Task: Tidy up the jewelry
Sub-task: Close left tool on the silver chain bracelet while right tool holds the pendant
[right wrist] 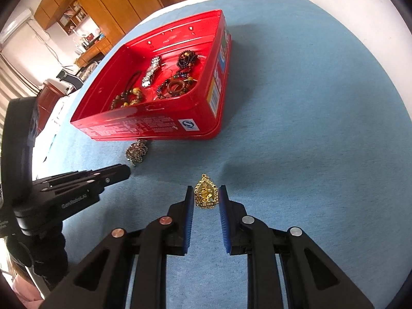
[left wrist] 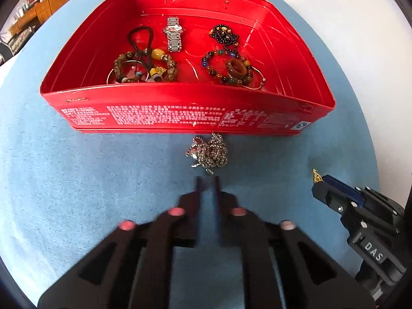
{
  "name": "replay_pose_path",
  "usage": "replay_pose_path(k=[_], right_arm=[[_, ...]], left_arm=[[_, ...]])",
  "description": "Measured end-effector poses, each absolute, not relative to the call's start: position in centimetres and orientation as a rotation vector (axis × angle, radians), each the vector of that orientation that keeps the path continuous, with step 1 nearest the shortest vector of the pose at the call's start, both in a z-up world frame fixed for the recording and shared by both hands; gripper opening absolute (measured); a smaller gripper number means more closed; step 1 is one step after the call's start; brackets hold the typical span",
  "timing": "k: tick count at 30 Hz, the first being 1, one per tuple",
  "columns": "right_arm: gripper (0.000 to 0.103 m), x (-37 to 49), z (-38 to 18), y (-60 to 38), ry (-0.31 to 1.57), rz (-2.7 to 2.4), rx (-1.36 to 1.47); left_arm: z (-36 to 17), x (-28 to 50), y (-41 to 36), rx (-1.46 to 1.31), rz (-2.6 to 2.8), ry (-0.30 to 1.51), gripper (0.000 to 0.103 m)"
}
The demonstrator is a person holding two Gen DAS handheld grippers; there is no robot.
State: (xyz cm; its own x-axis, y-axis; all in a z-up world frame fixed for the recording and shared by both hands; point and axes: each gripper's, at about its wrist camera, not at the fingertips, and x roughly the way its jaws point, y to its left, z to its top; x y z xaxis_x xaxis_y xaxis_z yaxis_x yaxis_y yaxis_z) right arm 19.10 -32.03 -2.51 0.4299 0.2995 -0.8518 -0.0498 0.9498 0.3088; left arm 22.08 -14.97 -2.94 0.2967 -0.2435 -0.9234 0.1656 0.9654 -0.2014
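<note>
A red tin box (left wrist: 180, 116) (right wrist: 154, 128) on the blue cloth holds a silver watch (left wrist: 173, 34), bead bracelets (left wrist: 226, 69) and a cord necklace (left wrist: 140, 51). A silver chain with a pendant (left wrist: 208, 153) (right wrist: 136, 152) lies on the cloth just in front of the box. My left gripper (left wrist: 207, 181) is slightly open and empty, just short of the chain. A gold pendant (right wrist: 206, 193) (left wrist: 316, 175) lies between the tips of my right gripper (right wrist: 206, 195), which is open around it and not touching it.
The blue cloth (right wrist: 309, 128) covers a white table. Wooden cabinets (right wrist: 116, 0) and a desk stand far behind. The right gripper's body (left wrist: 360, 211) is at the right of the left wrist view; the left gripper's body (right wrist: 77, 180) at the left of the right.
</note>
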Motion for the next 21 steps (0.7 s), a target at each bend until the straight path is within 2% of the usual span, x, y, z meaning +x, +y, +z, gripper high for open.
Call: replay_pose_path(k=[1, 2, 11, 14, 15, 21], right_arm=[[0.019, 19.1, -2.5, -32.1, 1.107, 0.22, 0.252], [0.019, 19.1, -2.5, -32.1, 1.107, 0.219, 0.253], [0.019, 19.0, -2.6, -32.2, 1.107, 0.219, 0.254], [0.019, 19.1, -2.6, -32.2, 1.11, 0.218, 0.255], [0.019, 19.1, -2.7, -32.2, 1.112, 0.219, 0.256], [0.019, 19.2, -2.9, -32.2, 1.116, 0.22, 0.259]], left_arm=[[-2.9, 22.0, -15.1, -0.074, -0.269, 1.238, 0.036], [-2.7, 22.1, -15.2, -0.076, -0.267, 1.233, 0.038], [-2.8, 24.1, -17.0, -0.074, -0.234, 1.215, 0.04], [-2.8, 24.5, -17.8, -0.047, -0.228, 1.203, 0.033], [-2.7, 24.3, -17.8, -0.039, -0.219, 1.196, 0.027], [-2.2, 22.4, -17.1, -0.049, -0.246, 1.188, 0.016]])
